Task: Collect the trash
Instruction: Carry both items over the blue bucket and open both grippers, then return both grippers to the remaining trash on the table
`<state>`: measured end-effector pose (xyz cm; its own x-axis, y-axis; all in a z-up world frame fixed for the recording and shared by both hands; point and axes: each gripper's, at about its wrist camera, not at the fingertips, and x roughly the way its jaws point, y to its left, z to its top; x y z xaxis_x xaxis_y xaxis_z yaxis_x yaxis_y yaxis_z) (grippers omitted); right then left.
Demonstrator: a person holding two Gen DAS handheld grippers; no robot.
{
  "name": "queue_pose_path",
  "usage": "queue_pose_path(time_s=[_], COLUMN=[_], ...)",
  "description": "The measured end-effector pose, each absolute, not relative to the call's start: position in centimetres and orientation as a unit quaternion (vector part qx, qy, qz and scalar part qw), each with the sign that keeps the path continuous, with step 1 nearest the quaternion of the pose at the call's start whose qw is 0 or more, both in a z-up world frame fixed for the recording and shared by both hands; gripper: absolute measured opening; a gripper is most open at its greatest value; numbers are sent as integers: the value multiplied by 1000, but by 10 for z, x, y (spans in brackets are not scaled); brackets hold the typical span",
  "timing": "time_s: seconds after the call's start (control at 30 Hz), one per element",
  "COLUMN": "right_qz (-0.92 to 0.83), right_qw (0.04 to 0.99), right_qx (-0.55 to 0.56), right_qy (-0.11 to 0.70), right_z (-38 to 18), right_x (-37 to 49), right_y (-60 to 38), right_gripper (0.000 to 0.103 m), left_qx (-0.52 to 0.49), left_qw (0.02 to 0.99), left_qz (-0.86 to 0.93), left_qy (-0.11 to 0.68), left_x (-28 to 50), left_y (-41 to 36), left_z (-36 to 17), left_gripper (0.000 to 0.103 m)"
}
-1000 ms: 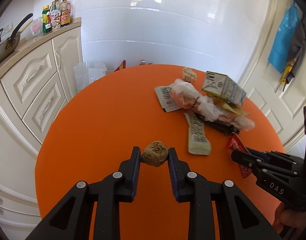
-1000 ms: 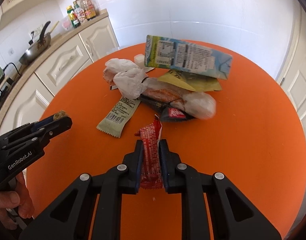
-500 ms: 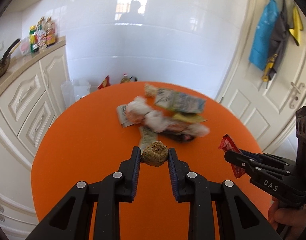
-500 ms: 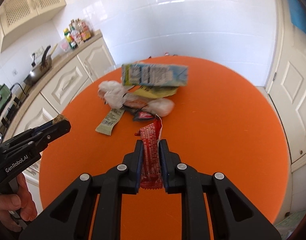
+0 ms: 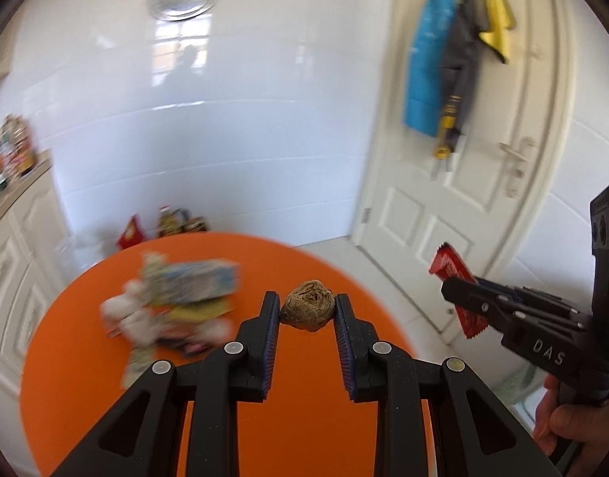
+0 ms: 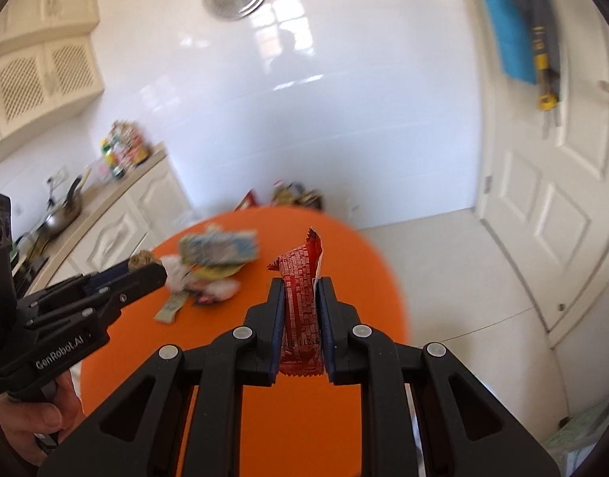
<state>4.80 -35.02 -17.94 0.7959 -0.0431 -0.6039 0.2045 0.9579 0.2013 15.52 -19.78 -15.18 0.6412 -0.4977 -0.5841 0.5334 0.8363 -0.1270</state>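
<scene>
My left gripper (image 5: 307, 310) is shut on a brown crumpled lump (image 5: 309, 310), held well above the round orange table (image 5: 86, 377). It also shows in the right wrist view (image 6: 145, 268). My right gripper (image 6: 301, 290) is shut on a red snack wrapper (image 6: 300, 298), also raised; it shows in the left wrist view (image 5: 453, 290) at the right. A blurred pile of trash (image 5: 177, 310) lies on the table: a blue-green carton (image 6: 219, 246), white bags, a yellow packet and a green wrapper (image 6: 169, 308).
White cabinets with a pan (image 6: 62, 214) and bottles (image 6: 123, 151) stand at the left. A white door (image 5: 483, 206) with hanging cloths is at the right. Packets (image 5: 161, 224) lie on the floor behind the table. The floor is pale tile.
Both grippers have risen and tilted up, each keeping its hold. The table and trash pile have dropped lower and shrunk in view; more wall and door show.
</scene>
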Motion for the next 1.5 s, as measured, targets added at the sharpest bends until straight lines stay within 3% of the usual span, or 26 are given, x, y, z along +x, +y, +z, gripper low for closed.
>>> queue_pose_path(time_s=[0.37,0.93,1.23,1.27,1.33,1.4,1.5], right_qz=[-214,-261,-266,-266,-268,-269,-279], right_qw=[917,827,785,781,776,773,769], right_qx=[171,312,369,374,378,386,390], right_qy=[291,388,421,424,429,426,422], right_z=[-173,-324,-383,-388,-395,-398,-399], right_x=[-47,-78,-77,-78,-78,-80,-84], right_y=[-481,-600,-632,-634,-636,-639,-639], right_gripper=[16,16,22,23,30,49,66], left_qx=[77,154,201,204,207,208,217], left_qw=[846,736,714,714,713,717,719], left_qz=[-420,-457,-435,-433,-429,-425,-425], left_qy=[321,475,510,511,515,512,505], left_x=[145,174,195,203,207,211,208], left_y=[-330,-441,-481,-498,-531,-542,-550], left_z=[-175,-281,-312,-309,-311,-310,-310], left_gripper=[23,23,27,29,48,62,70])
